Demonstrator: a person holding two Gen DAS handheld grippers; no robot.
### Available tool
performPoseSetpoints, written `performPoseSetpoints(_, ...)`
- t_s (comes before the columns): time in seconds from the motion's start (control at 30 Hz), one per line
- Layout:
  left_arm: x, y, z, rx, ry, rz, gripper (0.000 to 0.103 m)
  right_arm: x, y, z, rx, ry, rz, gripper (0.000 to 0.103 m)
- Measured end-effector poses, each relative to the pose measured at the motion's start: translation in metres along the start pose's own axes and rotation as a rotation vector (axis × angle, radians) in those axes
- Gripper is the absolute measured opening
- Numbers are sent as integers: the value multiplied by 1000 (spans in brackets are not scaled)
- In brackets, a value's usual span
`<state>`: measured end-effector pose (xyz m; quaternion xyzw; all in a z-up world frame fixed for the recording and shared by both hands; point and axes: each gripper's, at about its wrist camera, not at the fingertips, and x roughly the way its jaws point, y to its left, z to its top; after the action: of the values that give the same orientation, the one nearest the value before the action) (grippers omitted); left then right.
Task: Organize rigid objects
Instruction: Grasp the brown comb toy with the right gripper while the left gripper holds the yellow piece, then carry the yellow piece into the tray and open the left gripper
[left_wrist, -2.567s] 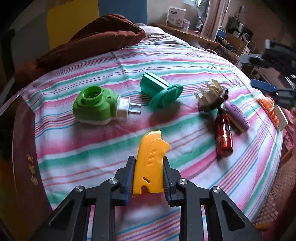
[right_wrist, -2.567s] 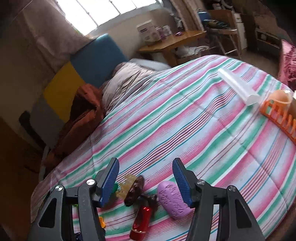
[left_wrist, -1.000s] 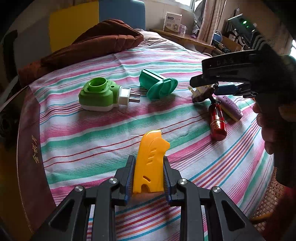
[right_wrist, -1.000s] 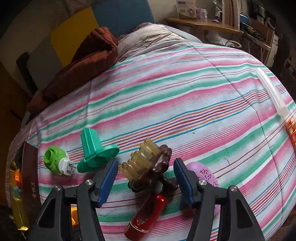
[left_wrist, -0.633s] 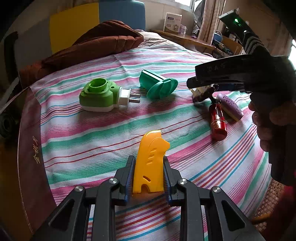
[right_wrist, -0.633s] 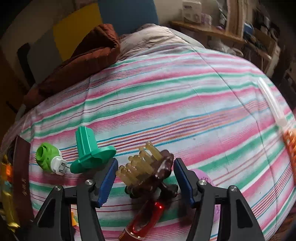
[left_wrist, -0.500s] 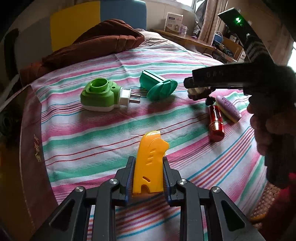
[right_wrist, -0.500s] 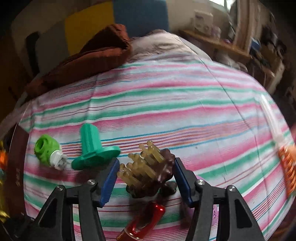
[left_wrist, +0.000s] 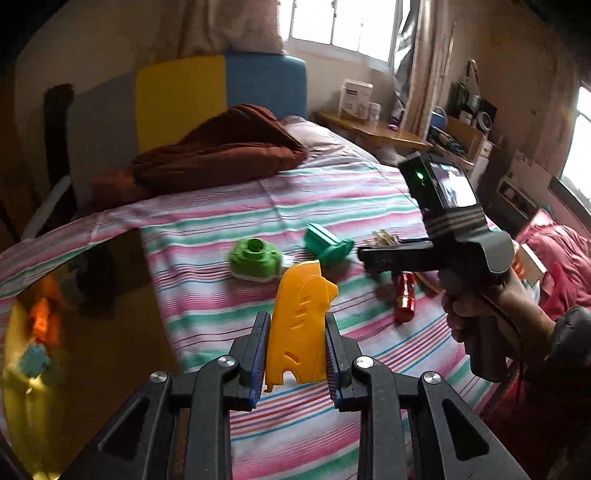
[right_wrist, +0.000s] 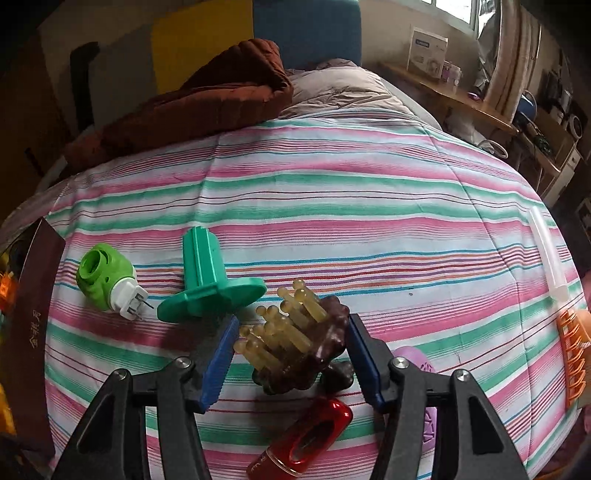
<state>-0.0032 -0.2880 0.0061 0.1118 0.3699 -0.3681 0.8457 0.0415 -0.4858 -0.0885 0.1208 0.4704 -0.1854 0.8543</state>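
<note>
My left gripper (left_wrist: 296, 332) is shut on a yellow plastic piece (left_wrist: 301, 314) and holds it upright above the striped bed cover (left_wrist: 221, 295). My right gripper (right_wrist: 292, 354) points down at a brown massage brush with amber bristles (right_wrist: 317, 350). Its blue pads (right_wrist: 219, 356) press on the brush from both sides, and the brush still seems to rest on the cover. In the left wrist view the right gripper (left_wrist: 369, 258) reaches in from the right, held by a person's hand (left_wrist: 480, 314).
On the cover lie a green plug-in device (right_wrist: 105, 275), a teal flanged piece (right_wrist: 207, 277), a red bottle (right_wrist: 306, 439) and a purple oval (right_wrist: 417, 365). A white tube (right_wrist: 550, 254) and orange rack (right_wrist: 572, 350) sit far right. A dark book (right_wrist: 33, 325) is left, a brown blanket (right_wrist: 207, 96) behind.
My left gripper has risen with the yellow piece, so the bed looks farther away. The right gripper's pads have drawn in against the brush and the wrist has rolled a little.
</note>
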Motion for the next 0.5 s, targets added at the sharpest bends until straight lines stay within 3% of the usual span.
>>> performPoseSetpoints(0.5,-35,57,-26,-95,-8,114,28,0,6,-5,-36,-17,-43,59)
